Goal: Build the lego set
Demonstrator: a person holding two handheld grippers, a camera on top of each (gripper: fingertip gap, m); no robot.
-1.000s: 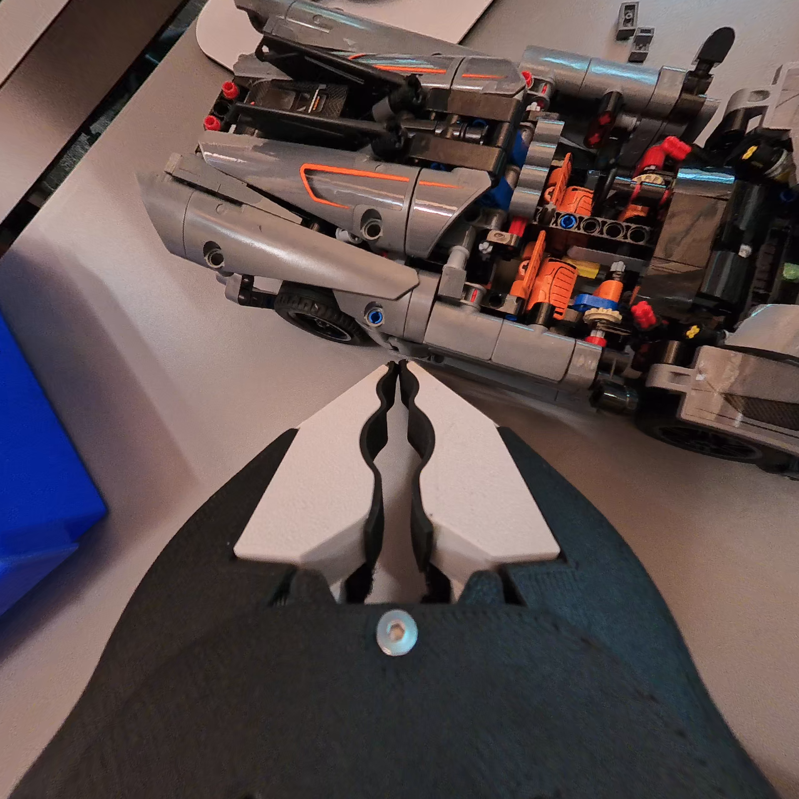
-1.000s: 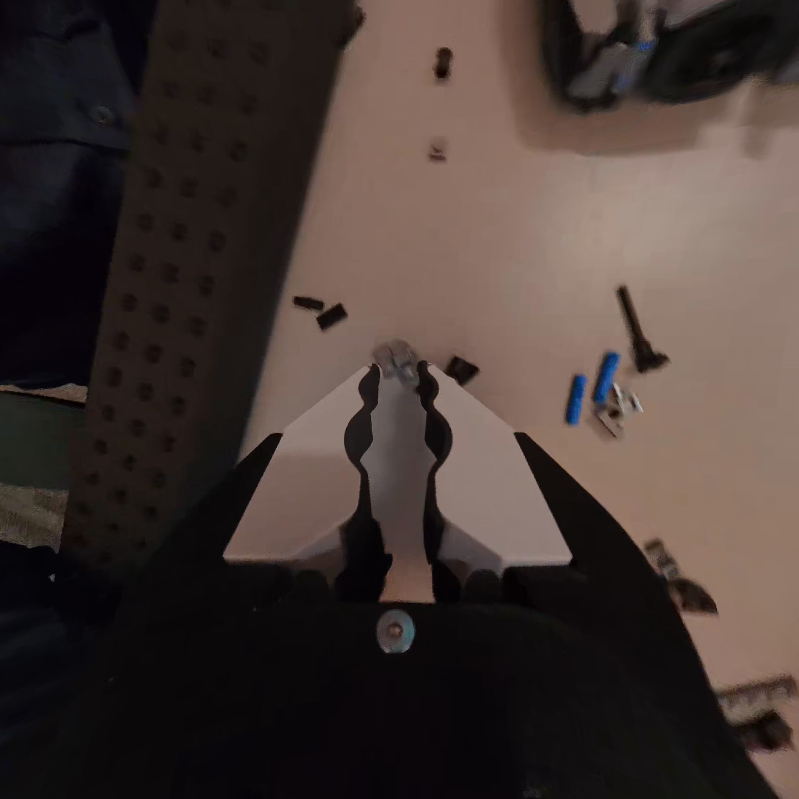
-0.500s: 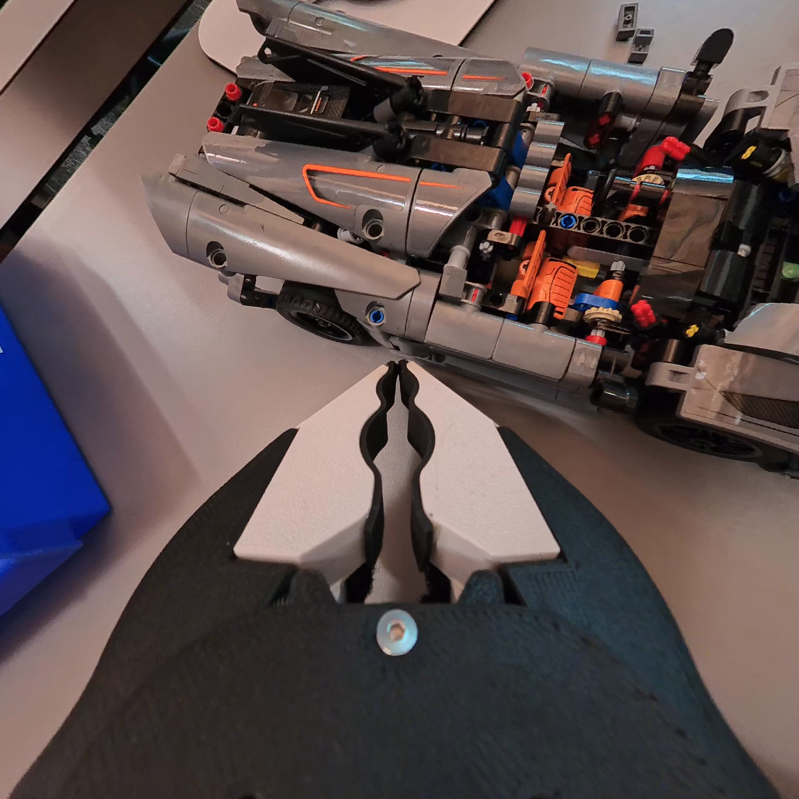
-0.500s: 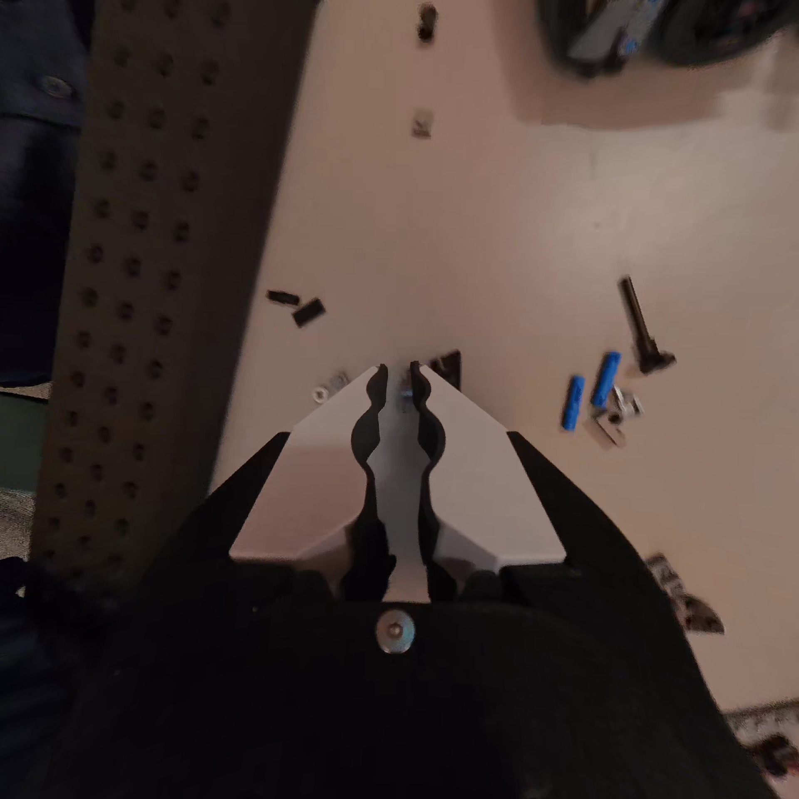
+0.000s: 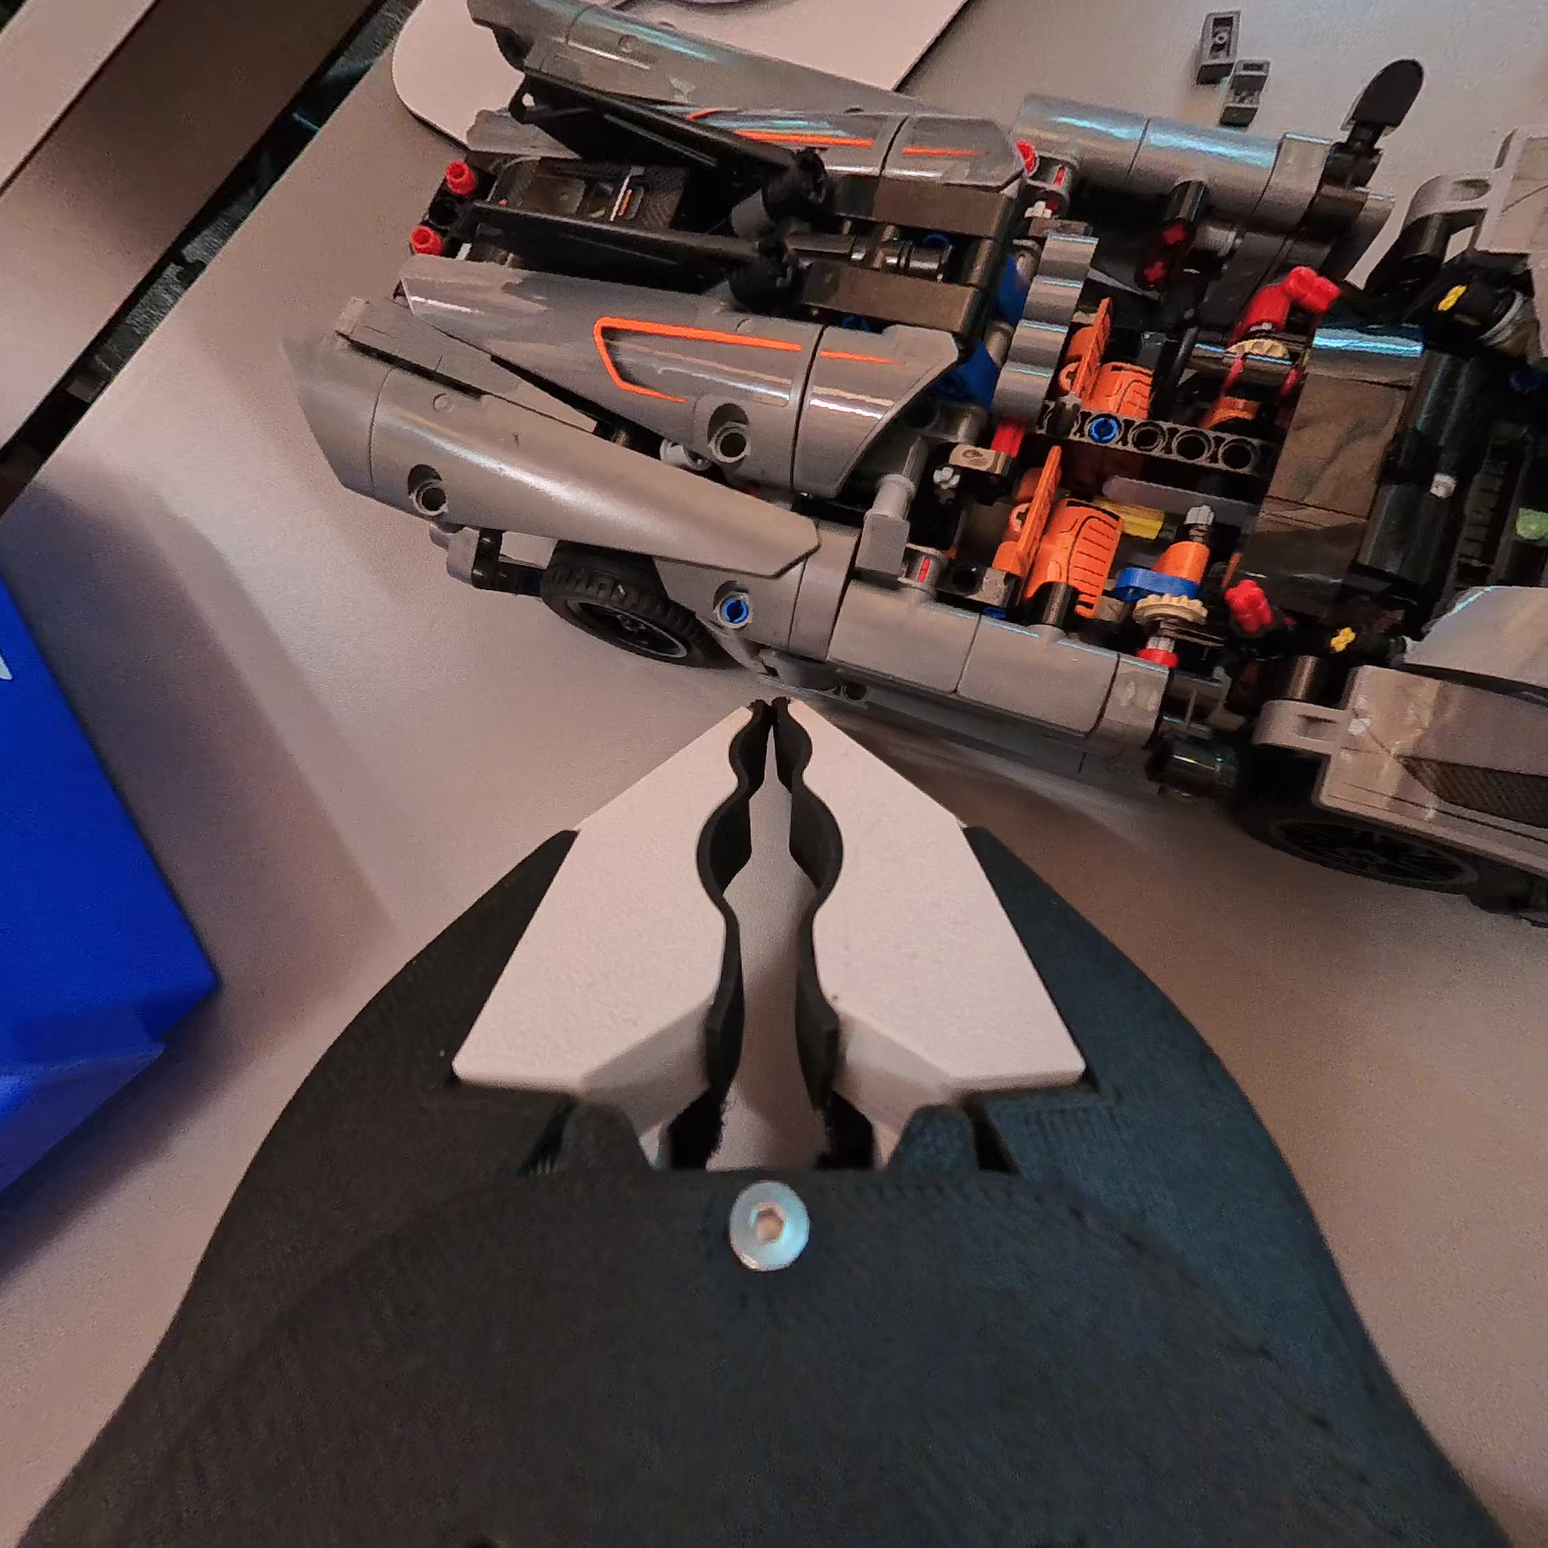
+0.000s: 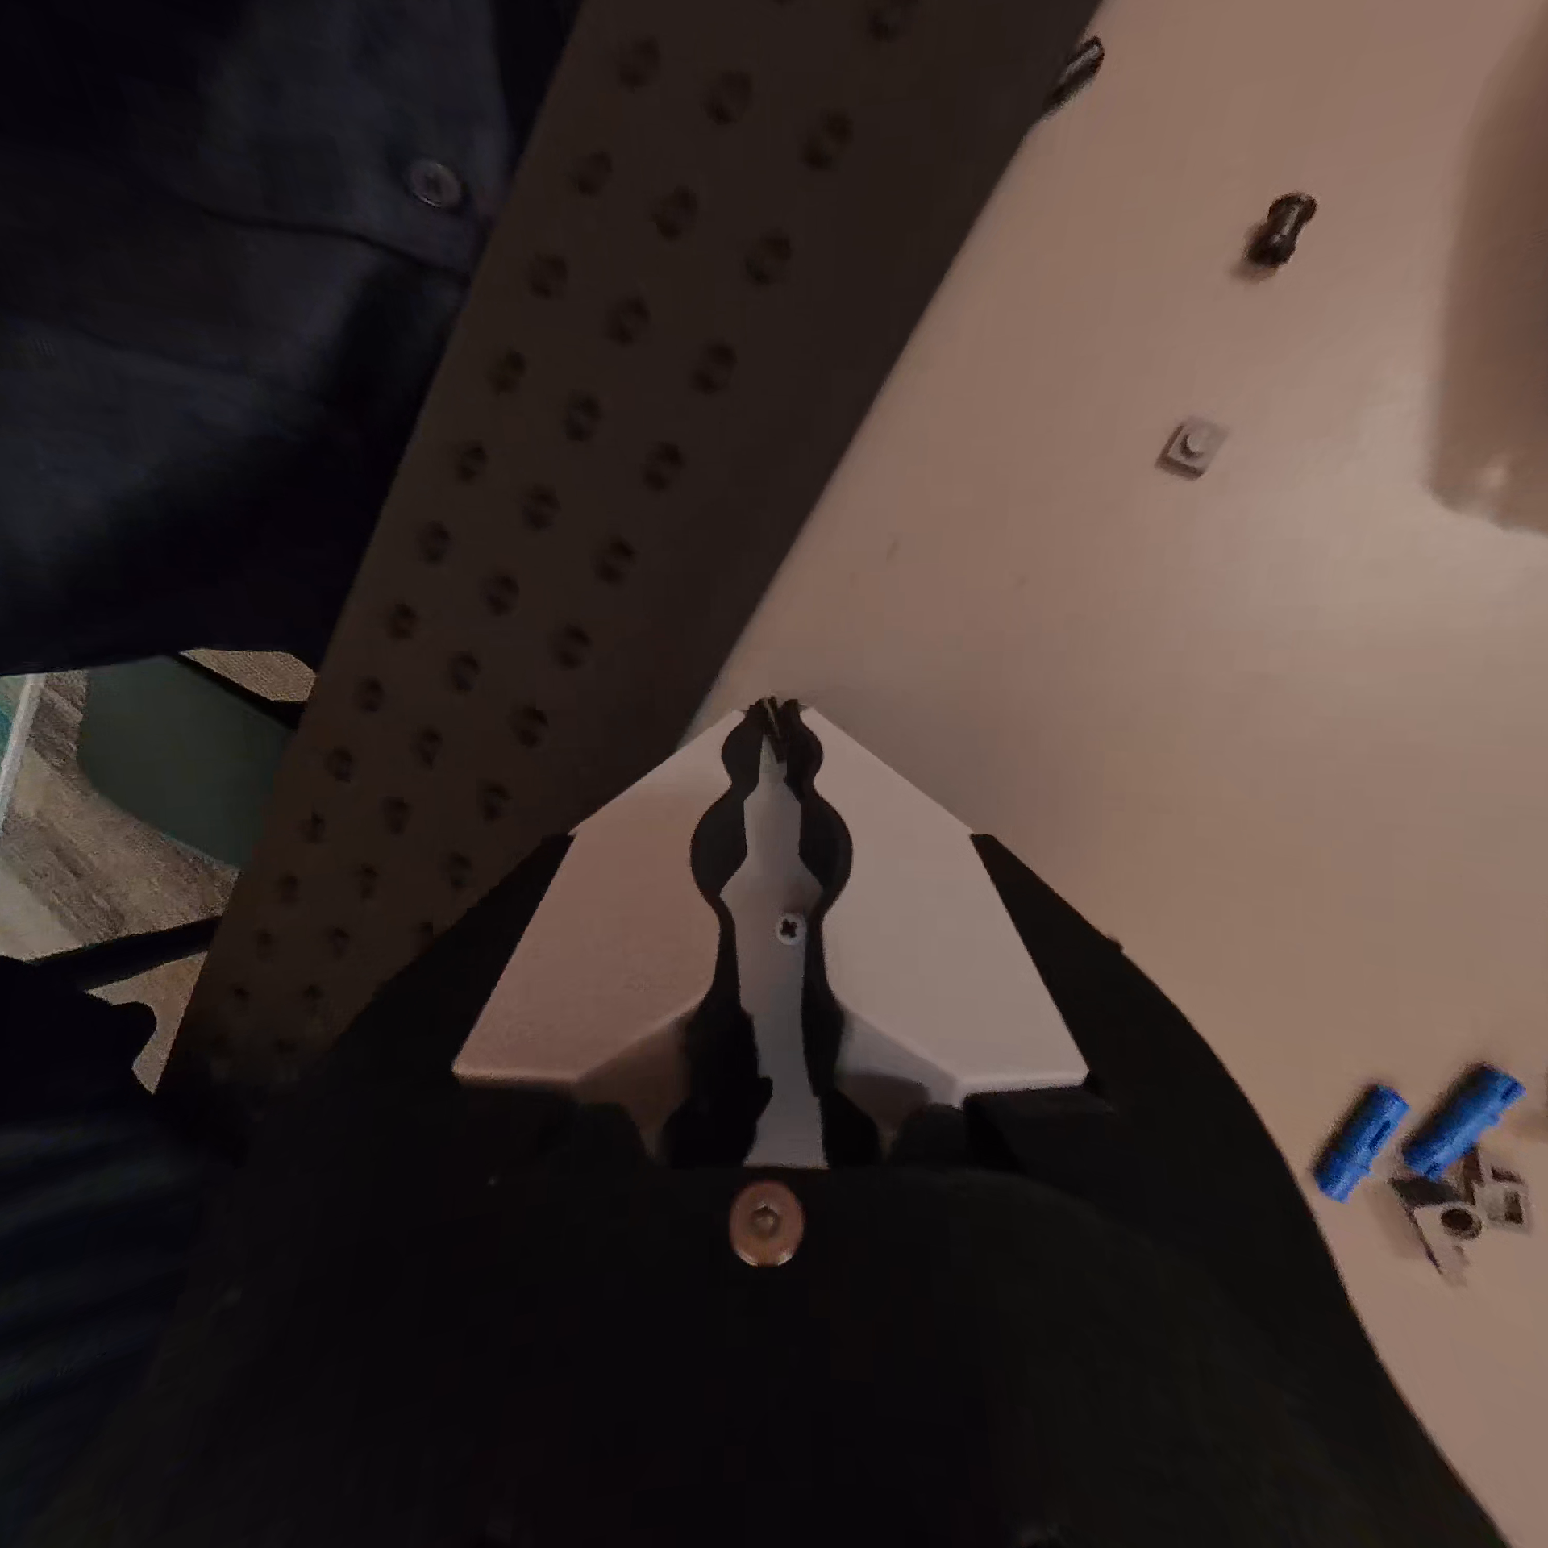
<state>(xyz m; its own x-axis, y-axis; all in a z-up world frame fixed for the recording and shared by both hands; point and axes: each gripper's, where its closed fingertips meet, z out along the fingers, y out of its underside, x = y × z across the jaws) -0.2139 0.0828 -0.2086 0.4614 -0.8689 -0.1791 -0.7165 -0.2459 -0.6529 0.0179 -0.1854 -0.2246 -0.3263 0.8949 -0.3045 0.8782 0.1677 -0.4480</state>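
Observation:
In the left wrist view a part-built grey lego car (image 5: 838,436) with orange lines and orange seats lies across the grey table. My left gripper (image 5: 771,710) is shut and empty, its tip just short of the car's near side sill, behind the front wheel (image 5: 628,611). In the right wrist view my right gripper (image 6: 776,719) is shut on a small grey lego piece (image 6: 772,730) that barely shows between the tips, held above the table near its edge. A tiny grey piece with a cross hole (image 6: 789,928) shows through the gap between the fingers.
A blue box (image 5: 75,879) stands at the left. Two small dark pieces (image 5: 1227,63) lie beyond the car. By the right gripper: a perforated dark panel (image 6: 536,519), two blue pins (image 6: 1416,1131), grey bits (image 6: 1457,1215), a grey stud piece (image 6: 1189,448), a black pin (image 6: 1277,226), dark clothing (image 6: 193,335). The left gripper's tips are roughly 35 cm from the right gripper's. My right gripper's tips are some 12 cm from the black pin (image 6: 1277,226).
My right gripper closed on the small grey piece, then lifted and swung left toward the table edge. The left gripper stayed shut and barely moved.

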